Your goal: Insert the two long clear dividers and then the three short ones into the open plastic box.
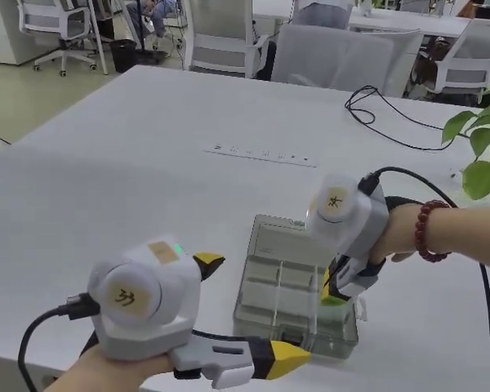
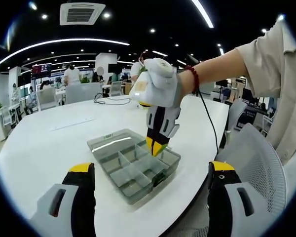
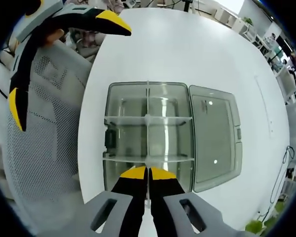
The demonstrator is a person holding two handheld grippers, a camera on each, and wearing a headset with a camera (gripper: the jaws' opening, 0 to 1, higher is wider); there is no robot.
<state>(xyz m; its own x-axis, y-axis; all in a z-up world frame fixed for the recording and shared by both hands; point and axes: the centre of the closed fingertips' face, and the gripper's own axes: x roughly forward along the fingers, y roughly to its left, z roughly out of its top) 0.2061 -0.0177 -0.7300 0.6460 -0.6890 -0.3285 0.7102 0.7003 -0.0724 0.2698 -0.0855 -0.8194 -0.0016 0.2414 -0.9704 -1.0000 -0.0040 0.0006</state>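
- Left tool (image 1: 247,309): jaws spread wide and holding nothing. It hangs at the near edge of the worktop (image 1: 147,163), just beside the box and not touching it.
- Box (image 1: 298,336): the open plastic box sits on the worktop near its front edge. Its lid (image 3: 214,138) is folded flat to one side.
- Contents: clear dividers already stand in the box.
  - One centre divider (image 3: 148,101) runs along the middle.
  - Two cross dividers (image 3: 126,119) span from wall to wall, forming a grid of compartments.
  - The compartments look empty.
  - The plastic is clear, so the exact number of seated strips cannot be confirmed.
- Right tool (image 3: 148,173): jaws pressed together, tips pointing down into the box at the end of the centre line, by the box wall. A thin pale line shows between the tips. Whether that is a strip held in the jaws cannot be told.
- Step in hand (judgement): late in the insertion sequence, seating or pressing home a strip at that end of the box.
- Next move (judgement):
  - Push straight down, keeping the strip upright in its slots.
  - Spread the jaws and lift clear without dragging the neighbouring strips.
  - Use the left tool to steady the box wall if the box shifts.
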